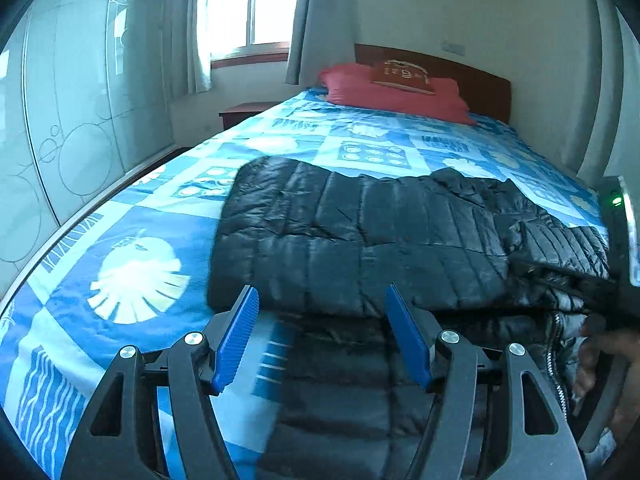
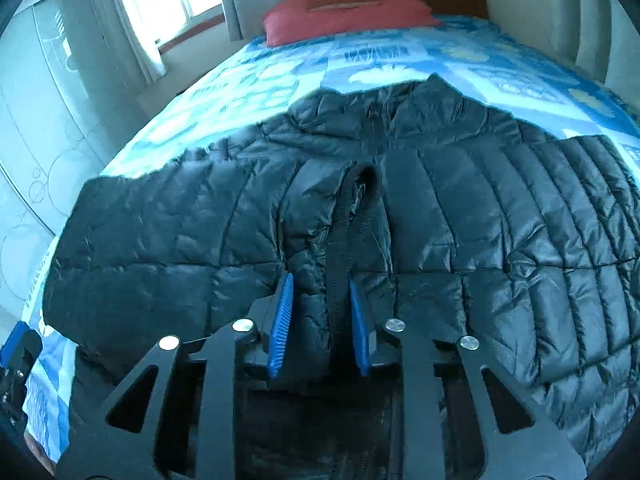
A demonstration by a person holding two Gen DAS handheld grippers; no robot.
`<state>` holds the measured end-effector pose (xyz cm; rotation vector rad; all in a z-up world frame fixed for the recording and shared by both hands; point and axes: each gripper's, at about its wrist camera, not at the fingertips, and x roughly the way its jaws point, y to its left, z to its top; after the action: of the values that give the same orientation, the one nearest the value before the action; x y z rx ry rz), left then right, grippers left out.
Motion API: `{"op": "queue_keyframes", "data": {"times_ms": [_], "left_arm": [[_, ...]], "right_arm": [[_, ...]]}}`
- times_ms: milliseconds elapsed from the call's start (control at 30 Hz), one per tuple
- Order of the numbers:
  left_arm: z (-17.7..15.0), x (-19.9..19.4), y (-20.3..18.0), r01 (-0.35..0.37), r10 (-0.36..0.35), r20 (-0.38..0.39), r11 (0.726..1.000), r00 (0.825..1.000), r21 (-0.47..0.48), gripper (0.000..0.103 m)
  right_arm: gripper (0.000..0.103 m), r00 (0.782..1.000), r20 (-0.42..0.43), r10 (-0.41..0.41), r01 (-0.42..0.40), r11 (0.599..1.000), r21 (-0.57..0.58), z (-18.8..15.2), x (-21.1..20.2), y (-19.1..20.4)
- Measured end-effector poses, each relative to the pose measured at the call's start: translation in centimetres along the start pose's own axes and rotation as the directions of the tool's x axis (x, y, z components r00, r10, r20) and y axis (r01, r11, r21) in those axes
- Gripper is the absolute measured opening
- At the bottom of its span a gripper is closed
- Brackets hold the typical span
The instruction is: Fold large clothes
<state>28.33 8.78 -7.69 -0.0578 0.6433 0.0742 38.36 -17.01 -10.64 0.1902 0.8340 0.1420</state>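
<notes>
Black puffer jacket [image 2: 440, 216] spread front-up on blue patterned bed [image 1: 132, 208], collar toward red pillow [image 2: 340, 16]. Left gripper [image 1: 322, 336] above near hem, fingers spread, empty. Right gripper [image 2: 320, 320] pinching jacket's front edge by zipper. Probably light, soft, springy, with slick shell; best gripped at hem, cuffs or zipper edge, not mid-panel.

Bright window [image 1: 248, 4] with curtains [image 1: 308, 20], frosted wardrobe doors [image 1: 80, 92], wooden headboard [image 1: 472, 80], pale walls [image 1: 480, 8].
</notes>
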Motion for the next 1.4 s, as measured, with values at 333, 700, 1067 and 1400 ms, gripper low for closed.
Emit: {"op": "queue_keyframes", "data": {"times_ms": [333,700,1067,1400], "left_arm": [[1.7,0.0,2.1,-0.013,0.014,0.027,0.998,1.0,-0.059,0.065],[3.8,4.5,-1.3,0.021,-0.021,-0.017,1.0,1.0,0.005,0.065],[3.3,13.3,-2.7,-0.046,0.061,-0.207,0.996,0.976,0.08,0.067],[7.0,11.2,-2.3,-0.053,0.055,-0.067,0.998,0.996,0.038,0.069]], "right_arm": [[0.019,0.957,0.156,-0.246,0.251,0.968,-0.017,1.5,-7.6,-8.9],[0.041,0.927,0.073,-0.369,0.365,0.929,0.064,0.4,-6.8,-17.3],[0.052,0.973,0.004,-0.233,0.232,0.972,0.032,-0.6,-1.7,-15.7],[0.06,0.971,0.067,-0.23,0.225,0.971,0.076,4.3,-1.3,-14.3]]}}
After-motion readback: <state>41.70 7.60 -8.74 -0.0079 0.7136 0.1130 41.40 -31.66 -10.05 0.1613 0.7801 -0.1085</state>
